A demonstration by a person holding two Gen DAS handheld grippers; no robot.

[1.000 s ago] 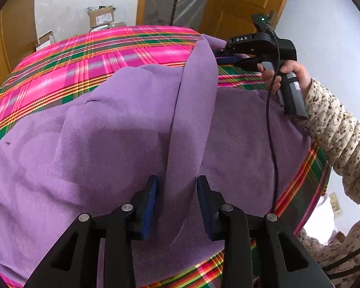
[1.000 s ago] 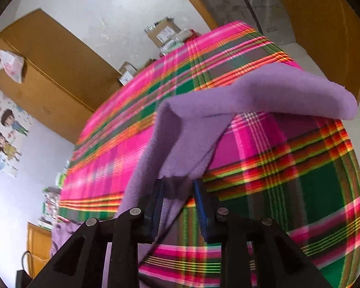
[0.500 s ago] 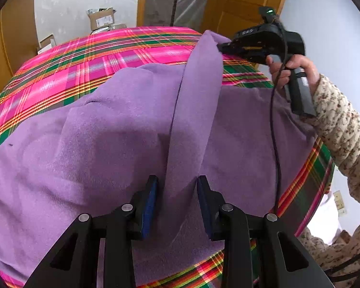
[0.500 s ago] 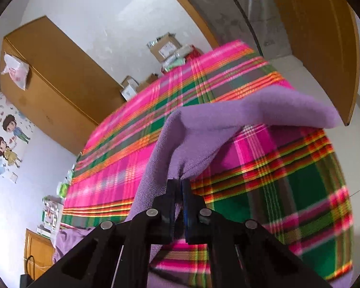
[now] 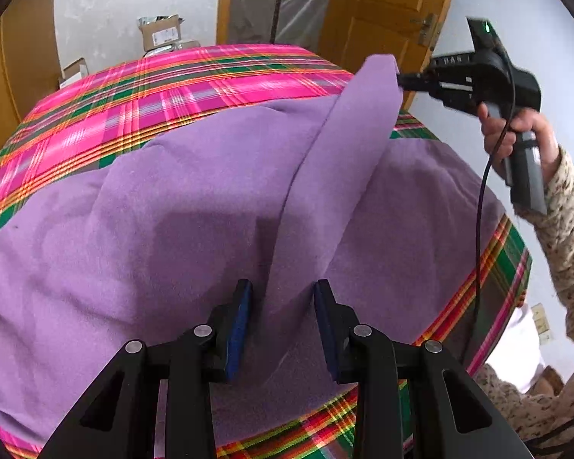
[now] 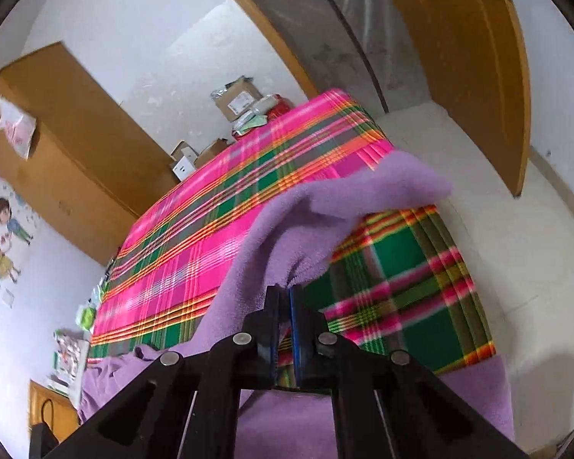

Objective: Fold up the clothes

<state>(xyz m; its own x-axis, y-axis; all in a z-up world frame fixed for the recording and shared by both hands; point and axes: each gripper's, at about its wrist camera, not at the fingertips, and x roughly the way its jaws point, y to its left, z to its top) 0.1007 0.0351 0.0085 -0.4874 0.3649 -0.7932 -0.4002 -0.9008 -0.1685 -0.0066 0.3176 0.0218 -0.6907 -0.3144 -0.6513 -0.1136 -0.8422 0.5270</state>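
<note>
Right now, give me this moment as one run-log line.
stage: sleeve fold | right gripper: shut on purple sleeve, lifted | left gripper: open astride sleeve base | purple garment: on plaid bed

Purple fleece garment (image 5: 172, 229) spread on the plaid bed, one strip raised.

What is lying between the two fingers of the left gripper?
In the left wrist view, a raised fold of the purple garment runs between the open left gripper.

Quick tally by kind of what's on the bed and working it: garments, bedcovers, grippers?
Purple garment: 1
Plaid bedcover: 1
Grippers: 2, the left gripper and the right gripper
Total: 4
</note>
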